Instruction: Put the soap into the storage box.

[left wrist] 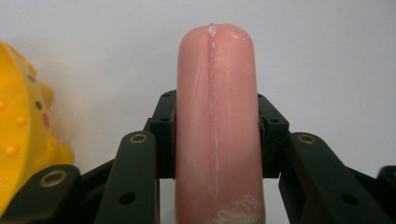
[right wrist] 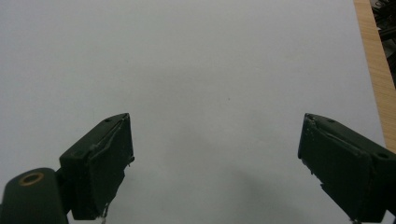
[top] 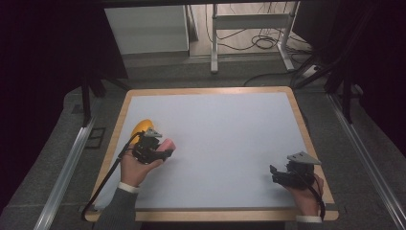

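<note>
White table mat, wooden table rim, floor cables.

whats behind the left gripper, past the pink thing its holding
The left gripper is shut on the pink sausage-shaped piece. Just behind and beside it sits a yellow toy on the white mat. The gripper and hand cover the toy's near part, so its full shape can't be told.
</note>
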`<state>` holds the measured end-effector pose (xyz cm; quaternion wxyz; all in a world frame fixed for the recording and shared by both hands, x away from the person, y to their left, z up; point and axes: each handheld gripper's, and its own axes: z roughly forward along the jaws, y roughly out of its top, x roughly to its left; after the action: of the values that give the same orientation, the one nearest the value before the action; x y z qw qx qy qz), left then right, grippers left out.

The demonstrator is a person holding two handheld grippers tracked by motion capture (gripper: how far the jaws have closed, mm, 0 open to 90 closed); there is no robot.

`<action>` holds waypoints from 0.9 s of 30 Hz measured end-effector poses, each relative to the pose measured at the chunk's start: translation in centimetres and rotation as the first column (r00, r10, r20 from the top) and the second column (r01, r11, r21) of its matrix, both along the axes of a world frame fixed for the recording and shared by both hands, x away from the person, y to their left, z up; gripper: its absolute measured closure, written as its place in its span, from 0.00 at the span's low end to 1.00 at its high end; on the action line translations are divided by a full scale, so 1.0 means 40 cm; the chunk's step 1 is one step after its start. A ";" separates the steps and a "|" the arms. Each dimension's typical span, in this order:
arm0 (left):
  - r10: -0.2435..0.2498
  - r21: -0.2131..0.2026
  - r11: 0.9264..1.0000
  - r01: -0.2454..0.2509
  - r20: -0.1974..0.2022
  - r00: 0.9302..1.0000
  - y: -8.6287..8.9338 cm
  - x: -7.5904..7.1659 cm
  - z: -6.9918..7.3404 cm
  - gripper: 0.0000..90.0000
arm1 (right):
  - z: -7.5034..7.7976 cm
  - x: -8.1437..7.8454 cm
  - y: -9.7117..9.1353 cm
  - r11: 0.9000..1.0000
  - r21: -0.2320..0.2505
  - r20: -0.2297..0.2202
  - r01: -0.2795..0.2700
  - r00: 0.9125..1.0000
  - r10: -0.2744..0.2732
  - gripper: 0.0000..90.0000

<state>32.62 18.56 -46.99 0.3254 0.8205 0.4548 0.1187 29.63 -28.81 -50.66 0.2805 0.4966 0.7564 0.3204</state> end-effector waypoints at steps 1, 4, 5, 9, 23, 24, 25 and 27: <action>0.004 -0.003 1.000 -0.004 0.003 1.000 0.004 0.000 0.001 0.67 | 0.000 0.000 0.000 1.000 0.000 0.000 0.000 1.000 0.000 0.11; 0.015 -0.005 1.000 -0.015 0.006 1.000 0.015 0.000 0.004 0.67 | -0.001 0.000 0.000 1.000 -0.001 -0.001 0.000 1.000 0.000 0.11; 0.018 -0.005 1.000 -0.018 0.006 1.000 0.019 0.001 0.006 0.67 | -0.001 0.000 0.000 1.000 -0.001 0.001 0.000 1.000 0.000 0.11; 0.032 -0.011 0.999 -0.032 0.011 0.999 0.031 0.002 0.012 0.67 | -0.002 0.001 0.000 1.000 -0.002 -0.002 -0.002 1.000 0.002 0.11; 0.088 -0.021 0.996 -0.088 0.023 0.996 0.074 0.011 0.033 0.67 | -0.002 0.001 -0.004 1.000 0.002 -0.002 0.003 1.000 -0.003 0.11; 0.091 -0.022 0.996 -0.091 0.022 0.996 0.078 0.012 0.033 0.67 | -0.002 0.000 -0.003 1.000 0.002 -0.002 0.002 1.000 -0.002 0.11; 0.094 -0.022 0.995 -0.093 0.023 0.995 0.081 0.013 0.033 0.67 | -0.001 0.000 -0.002 1.000 0.003 -0.002 0.002 1.000 -0.002 0.11; 0.099 -0.022 0.995 -0.099 0.024 0.995 0.087 0.016 0.033 0.67 | -0.001 0.000 -0.001 1.000 0.001 -0.001 0.001 1.000 -0.001 0.11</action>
<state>33.24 22.06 -45.67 0.3336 0.7919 0.4919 0.1402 29.63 -28.83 -50.69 0.2802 0.4974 0.7559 0.3205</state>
